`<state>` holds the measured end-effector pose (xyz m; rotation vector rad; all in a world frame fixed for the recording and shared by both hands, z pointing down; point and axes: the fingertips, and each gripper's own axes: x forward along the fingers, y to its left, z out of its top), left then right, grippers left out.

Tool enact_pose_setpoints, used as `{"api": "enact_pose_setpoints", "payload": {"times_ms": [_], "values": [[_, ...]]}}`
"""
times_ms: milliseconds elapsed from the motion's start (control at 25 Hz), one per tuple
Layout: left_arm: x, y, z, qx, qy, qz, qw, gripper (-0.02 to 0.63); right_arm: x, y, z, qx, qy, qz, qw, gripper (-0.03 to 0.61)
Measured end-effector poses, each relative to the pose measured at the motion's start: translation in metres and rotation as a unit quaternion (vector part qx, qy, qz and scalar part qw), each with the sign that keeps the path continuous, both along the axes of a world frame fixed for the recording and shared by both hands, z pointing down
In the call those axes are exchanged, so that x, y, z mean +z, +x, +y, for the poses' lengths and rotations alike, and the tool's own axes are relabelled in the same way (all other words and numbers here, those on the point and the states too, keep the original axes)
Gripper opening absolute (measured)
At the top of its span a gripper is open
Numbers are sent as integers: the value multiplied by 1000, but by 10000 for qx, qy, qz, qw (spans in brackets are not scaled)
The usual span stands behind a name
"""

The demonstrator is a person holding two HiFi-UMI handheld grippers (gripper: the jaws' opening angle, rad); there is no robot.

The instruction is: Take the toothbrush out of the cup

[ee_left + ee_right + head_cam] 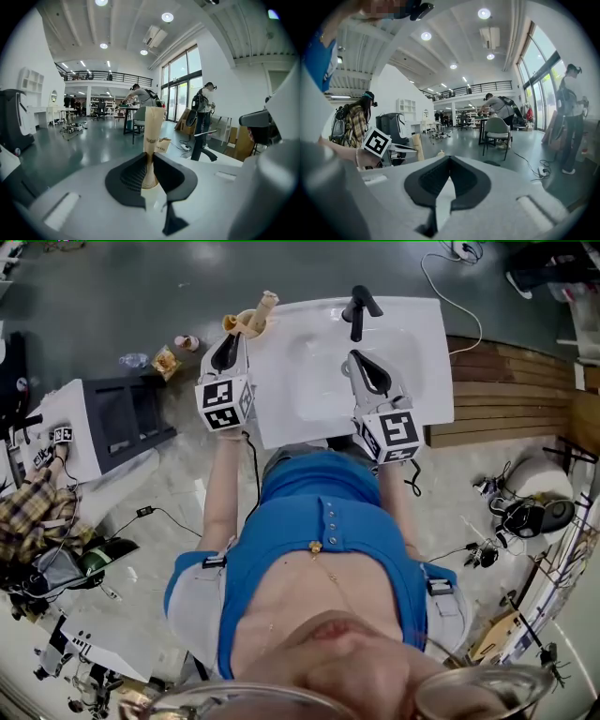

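Grasp step: left gripper [150, 159] jaws clamped on the paper-wrapped toothbrush [153, 131]; its lower end looks seated in the cup [246, 326] at the sink [422, 343] corner; right gripper [449, 161] closed, empty; next move needs a straight lift clear of the rim.

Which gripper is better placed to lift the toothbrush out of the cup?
Left. The left gripper is shut on the toothbrush standing in the cup; the right gripper is shut, empty, over the sink, away from the cup.
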<state>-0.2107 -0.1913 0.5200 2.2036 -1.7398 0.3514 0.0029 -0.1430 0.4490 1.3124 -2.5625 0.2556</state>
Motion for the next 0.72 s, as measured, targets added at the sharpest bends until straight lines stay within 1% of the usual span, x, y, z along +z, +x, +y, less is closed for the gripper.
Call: {"api": "enact_pose_setpoints", "payload": {"times_ms": [320, 560, 720], "values": [[-29, -7, 10, -147, 239, 14, 9996, 43, -2, 2, -3, -81, 42, -70, 9999, 2], [-61, -8, 19, -258, 560, 18, 9981, 40, -5, 5, -7, -146, 86, -121, 9998, 2], [-73, -8, 27, -254, 613, 55, 9978, 40, -5, 6, -8, -207, 97, -141, 9996, 2]]}}
